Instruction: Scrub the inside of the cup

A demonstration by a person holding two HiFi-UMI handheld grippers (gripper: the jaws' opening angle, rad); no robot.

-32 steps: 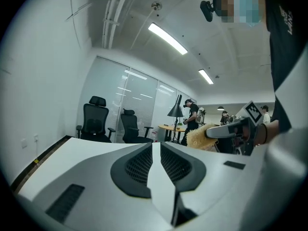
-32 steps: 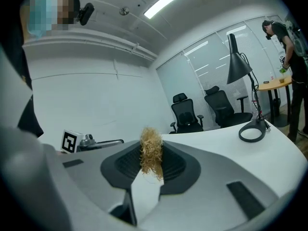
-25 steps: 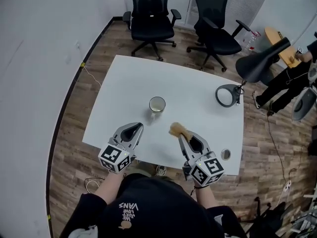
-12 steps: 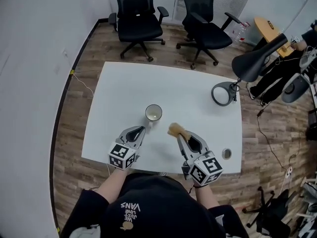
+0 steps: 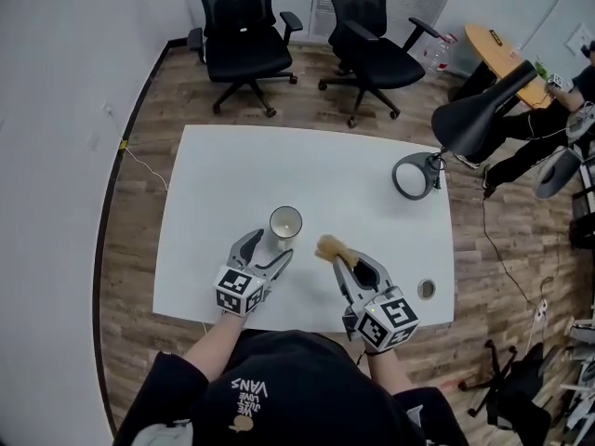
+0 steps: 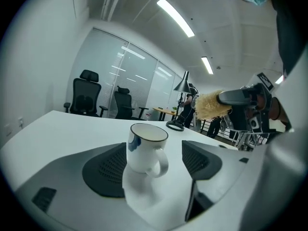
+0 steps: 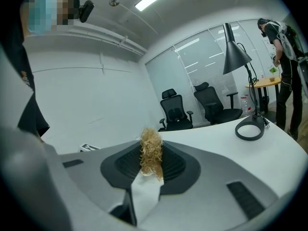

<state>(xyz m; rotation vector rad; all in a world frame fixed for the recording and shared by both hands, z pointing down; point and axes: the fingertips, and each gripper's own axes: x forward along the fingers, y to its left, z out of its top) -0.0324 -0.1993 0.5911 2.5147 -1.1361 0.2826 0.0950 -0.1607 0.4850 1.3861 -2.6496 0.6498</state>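
Observation:
A white cup with a dark rim stands upright on the white table. My left gripper sits just in front of it, jaws opening. In the left gripper view the cup stands between the two spread pads, handle toward the camera, and the pads do not press on it. A tan, fuzzy scrubber sticks out of my right gripper, which is shut on it, to the right of the cup. The scrubber is pinched between the pads of that gripper; it also shows as a scrubber to the cup's right.
A black desk lamp with a ring base stands at the table's far right. A small round grommet lies near the right front edge. Two black office chairs stand beyond the table. A person is at far right.
My left gripper has moved forward up to the cup and its jaws have gone from shut to spread on either side of it. The right gripper keeps the scrubber in place.

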